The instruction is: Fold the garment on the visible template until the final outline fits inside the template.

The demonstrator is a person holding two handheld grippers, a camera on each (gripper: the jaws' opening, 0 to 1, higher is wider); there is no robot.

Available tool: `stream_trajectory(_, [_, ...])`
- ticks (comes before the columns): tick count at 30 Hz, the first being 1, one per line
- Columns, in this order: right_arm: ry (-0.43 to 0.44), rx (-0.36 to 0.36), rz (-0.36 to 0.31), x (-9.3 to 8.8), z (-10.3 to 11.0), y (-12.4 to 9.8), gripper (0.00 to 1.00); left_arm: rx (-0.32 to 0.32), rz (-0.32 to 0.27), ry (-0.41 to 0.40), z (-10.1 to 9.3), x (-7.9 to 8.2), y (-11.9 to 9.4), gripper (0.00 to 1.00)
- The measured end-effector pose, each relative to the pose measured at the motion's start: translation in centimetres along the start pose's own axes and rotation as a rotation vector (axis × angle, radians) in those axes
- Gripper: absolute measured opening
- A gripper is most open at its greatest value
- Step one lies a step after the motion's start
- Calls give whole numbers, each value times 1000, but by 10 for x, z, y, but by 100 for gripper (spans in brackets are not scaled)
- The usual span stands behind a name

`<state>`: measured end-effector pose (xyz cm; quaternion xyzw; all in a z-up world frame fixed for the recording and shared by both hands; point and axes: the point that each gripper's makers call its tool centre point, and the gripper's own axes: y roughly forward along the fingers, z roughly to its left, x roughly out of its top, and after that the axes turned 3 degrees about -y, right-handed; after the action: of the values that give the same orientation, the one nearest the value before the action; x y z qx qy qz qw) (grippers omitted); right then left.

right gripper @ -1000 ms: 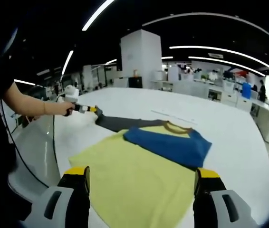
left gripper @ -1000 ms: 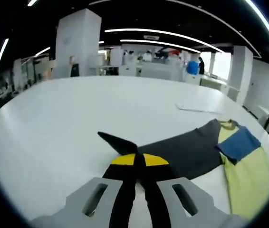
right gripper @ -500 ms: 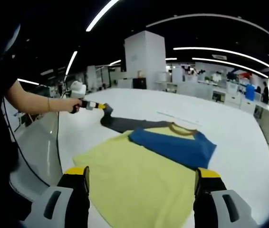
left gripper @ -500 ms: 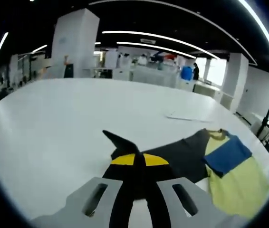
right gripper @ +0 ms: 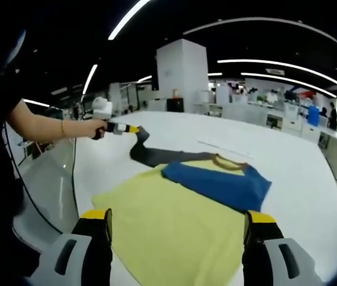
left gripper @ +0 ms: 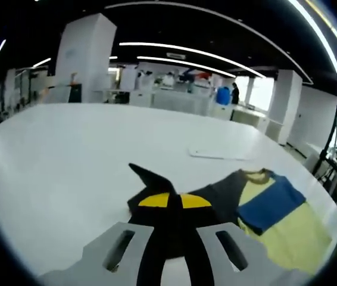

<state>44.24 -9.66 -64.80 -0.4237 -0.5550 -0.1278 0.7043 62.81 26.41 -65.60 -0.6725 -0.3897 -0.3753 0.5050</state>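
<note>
A yellow T-shirt (right gripper: 174, 223) with a brown collar lies flat on the white table (right gripper: 293, 173). Its blue sleeve (right gripper: 216, 182) is folded across the chest. The dark grey sleeve (right gripper: 156, 156) stretches out to the side, and its tip is lifted off the table. My left gripper (left gripper: 169, 199) is shut on that grey sleeve (left gripper: 216, 196), pinched between the yellow-tipped jaws. In the right gripper view the left gripper (right gripper: 131, 128) hangs above the table in a person's hand. My right gripper (right gripper: 177, 229) stands open over the shirt's near hem, nothing between its fingers.
A flat white sheet (left gripper: 219, 154) lies on the table beyond the shirt. A person's arm (right gripper: 43, 128) reaches in from the left. Desks, a white pillar (right gripper: 180, 71) and people stand far behind the table.
The left gripper has lifted the grey sleeve's tip and carried it toward the shirt, so the sleeve now bends upward. The right gripper has stayed still and open.
</note>
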Motion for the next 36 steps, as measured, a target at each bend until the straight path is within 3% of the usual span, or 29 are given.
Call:
stream_trajectory(11, [10, 12, 7, -5, 7, -1, 90, -43, -32, -16, -35, 12, 14, 2])
stream_trajectory(36, [40, 6, 27, -18, 13, -8, 89, -221, -55, -65, -141, 23, 47, 1])
